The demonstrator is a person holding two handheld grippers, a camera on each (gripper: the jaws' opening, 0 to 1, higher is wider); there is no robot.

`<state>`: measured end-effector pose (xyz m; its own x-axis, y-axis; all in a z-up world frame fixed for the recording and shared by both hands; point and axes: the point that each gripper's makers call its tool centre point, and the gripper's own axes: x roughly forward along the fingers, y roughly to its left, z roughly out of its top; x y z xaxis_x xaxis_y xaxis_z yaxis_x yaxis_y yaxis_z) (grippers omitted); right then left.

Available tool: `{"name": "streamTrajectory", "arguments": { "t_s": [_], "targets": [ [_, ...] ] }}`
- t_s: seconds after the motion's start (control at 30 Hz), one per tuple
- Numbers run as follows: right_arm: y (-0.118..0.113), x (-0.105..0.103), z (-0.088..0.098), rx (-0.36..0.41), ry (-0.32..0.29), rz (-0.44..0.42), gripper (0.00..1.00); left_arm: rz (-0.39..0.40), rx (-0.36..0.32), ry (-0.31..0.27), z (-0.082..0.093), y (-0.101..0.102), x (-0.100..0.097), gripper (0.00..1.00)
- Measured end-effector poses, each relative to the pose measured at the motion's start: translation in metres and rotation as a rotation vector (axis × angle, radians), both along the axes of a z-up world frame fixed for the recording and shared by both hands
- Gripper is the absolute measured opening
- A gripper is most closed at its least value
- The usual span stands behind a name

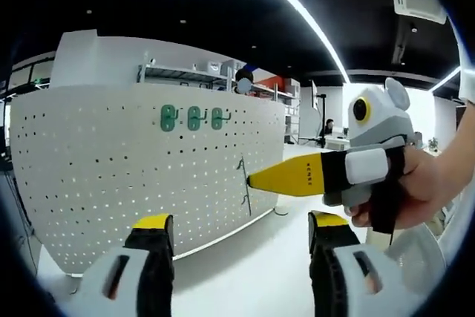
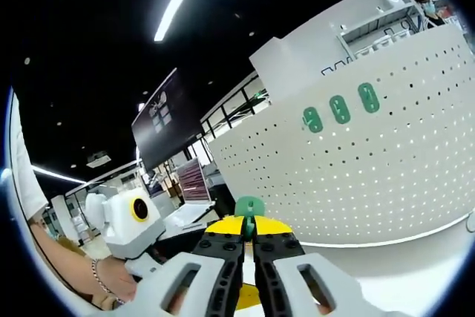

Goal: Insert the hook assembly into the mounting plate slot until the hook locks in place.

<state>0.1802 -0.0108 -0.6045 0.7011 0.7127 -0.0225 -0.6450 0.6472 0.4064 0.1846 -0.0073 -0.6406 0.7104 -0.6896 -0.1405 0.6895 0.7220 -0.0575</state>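
White perforated pegboard mounting plate stands upright on the white worktop, carrying three green hook assemblies. Right gripper, jaws pinching a fourth green hook, tip near the plate. Left gripper: jaws spread, empty.

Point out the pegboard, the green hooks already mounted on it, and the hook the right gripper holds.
pegboard (image 1: 111,176): left gripper view, bare perforated face.
mounted green hooks (image 1: 194,118): left gripper view, middle of three.
held green hook (image 2: 249,208): right gripper view, green head above the shut jaws.

surface: white table | on it: upright white pegboard | pegboard holds: three green hooks
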Motion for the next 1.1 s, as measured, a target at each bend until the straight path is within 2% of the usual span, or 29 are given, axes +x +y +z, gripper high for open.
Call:
{"name": "streamTrajectory", "arguments": {
  "t_s": [0.1, 0.33, 0.37, 0.4, 0.47, 0.6, 0.87, 1.1],
  "targets": [
    [0.001, 0.000, -0.001, -0.004, 0.008, 0.004, 0.00, 0.012, 0.003, 0.003, -0.001, 0.002, 0.002, 0.81],
    [0.000, 0.001, -0.001, -0.037, -0.013, -0.006, 0.00, 0.014, 0.010, 0.003, -0.002, 0.003, 0.002, 0.81],
    [-0.004, 0.003, -0.003, -0.092, -0.039, -0.025, 0.00, 0.015, 0.011, 0.003, -0.002, 0.003, 0.002, 0.80],
    [-0.008, 0.004, -0.005, -0.190, -0.084, -0.050, 0.00, 0.014, 0.012, 0.005, -0.003, 0.003, 0.001, 0.80],
    [-0.015, 0.006, -0.003, -0.273, -0.130, -0.103, 0.00, 0.014, 0.015, 0.007, -0.004, 0.003, 0.001, 0.80],
    [-0.020, 0.009, 0.000, -0.366, -0.190, -0.143, 0.00, 0.015, 0.016, 0.012, -0.005, 0.003, 0.001, 0.80],
    [-0.027, 0.015, 0.003, -0.327, -0.164, -0.159, 0.00, 0.015, 0.014, 0.014, -0.005, 0.003, 0.001, 0.79],
    [-0.052, 0.033, 0.006, -0.296, -0.136, -0.223, 0.00, 0.016, 0.014, 0.017, -0.007, 0.006, 0.001, 0.78]
  ]
}}
